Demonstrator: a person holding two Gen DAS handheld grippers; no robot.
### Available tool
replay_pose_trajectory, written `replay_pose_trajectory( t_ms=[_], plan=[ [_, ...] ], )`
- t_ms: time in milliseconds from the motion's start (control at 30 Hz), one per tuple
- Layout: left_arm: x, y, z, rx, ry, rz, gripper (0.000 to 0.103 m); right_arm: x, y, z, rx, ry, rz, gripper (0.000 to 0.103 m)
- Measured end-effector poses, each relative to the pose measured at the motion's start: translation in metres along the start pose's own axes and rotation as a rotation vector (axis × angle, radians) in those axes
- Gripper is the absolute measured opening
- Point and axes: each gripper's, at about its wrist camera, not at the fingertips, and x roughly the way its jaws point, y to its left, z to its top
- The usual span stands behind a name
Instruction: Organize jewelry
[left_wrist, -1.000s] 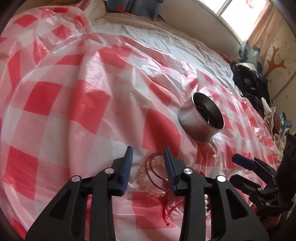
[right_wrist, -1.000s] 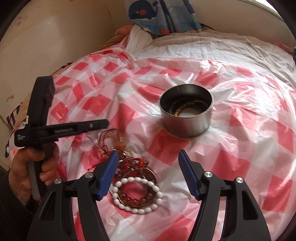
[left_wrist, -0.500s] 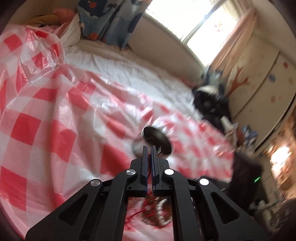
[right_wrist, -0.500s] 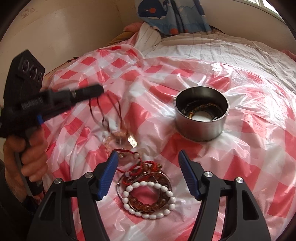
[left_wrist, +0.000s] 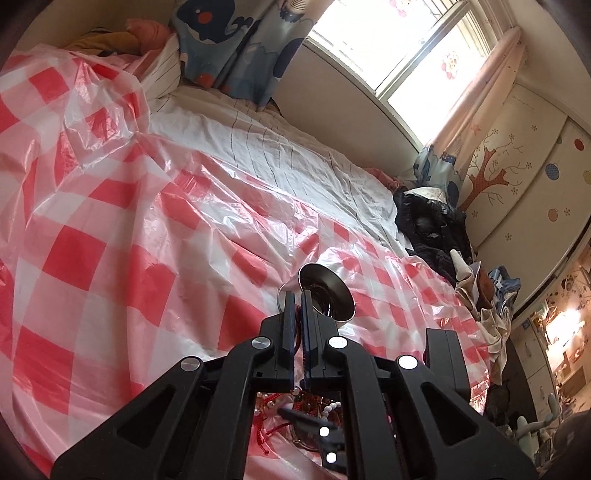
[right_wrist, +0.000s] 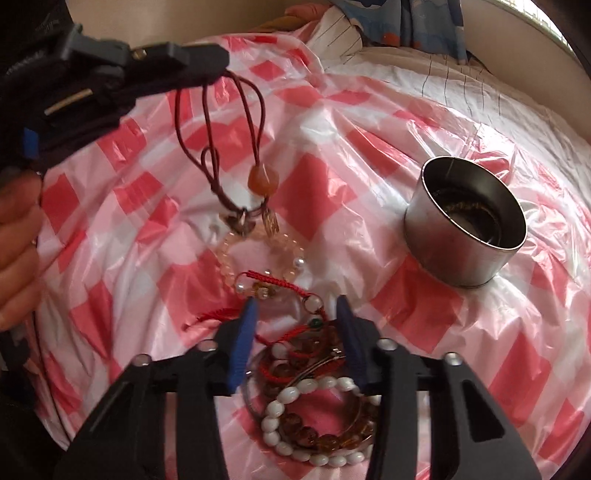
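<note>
My left gripper (left_wrist: 298, 300) is shut on a dark red cord necklace (right_wrist: 221, 147) with an amber stone pendant (right_wrist: 262, 180), which hangs above the cloth at upper left in the right wrist view. A steel bowl (right_wrist: 465, 229) with jewelry inside stands to the right; it also shows just beyond the left gripper's tips in the left wrist view (left_wrist: 327, 297). My right gripper (right_wrist: 297, 314) is open, low over a pile of bracelets: a white bead bracelet (right_wrist: 295, 398), brown beads and red cords (right_wrist: 273, 284). A pale bead bracelet (right_wrist: 236, 251) lies below the hanging necklace.
A red-and-white checked plastic sheet (left_wrist: 110, 221) covers the bed. White striped bedding (left_wrist: 277, 158) lies beyond it. Dark clothes (left_wrist: 432, 225) are heaped at the far right by the wall. A whale-print curtain (left_wrist: 229, 44) hangs by the window.
My left gripper closed on the cord necklace and lifted it off the pile. My right gripper moved forward over the bracelets and narrowed a little.
</note>
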Motion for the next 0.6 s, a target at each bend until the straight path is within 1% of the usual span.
replay_pose_trajectory(
  t_ms=[33,100,200,333,433,533,600],
  plan=[
    [0.0,0.001,0.0,-0.001,0.002,0.002,0.003,-0.002,-0.002,0.0,-0.003,-0.003,0.01,0.011],
    [0.001,0.003,0.001,-0.008,0.006,0.004,0.003,-0.01,-0.008,0.001,0.023,-0.026,0.064,0.011],
    [0.003,0.003,0.0,-0.006,0.01,0.007,0.003,-0.025,-0.012,-0.001,0.032,-0.067,0.088,0.011],
    [0.004,0.0,-0.001,0.005,0.013,0.004,0.003,-0.046,-0.033,-0.003,0.119,-0.133,0.136,0.011],
    [0.006,-0.001,-0.002,0.011,0.019,0.004,0.003,-0.067,-0.051,-0.003,0.185,-0.214,0.2,0.011],
    [0.008,-0.003,-0.004,0.015,0.026,0.005,0.003,-0.083,-0.066,-0.001,0.248,-0.275,0.217,0.011],
    [0.01,-0.002,-0.004,0.014,0.032,0.003,0.003,-0.086,-0.075,-0.001,0.282,-0.293,0.204,0.011]
  ],
)
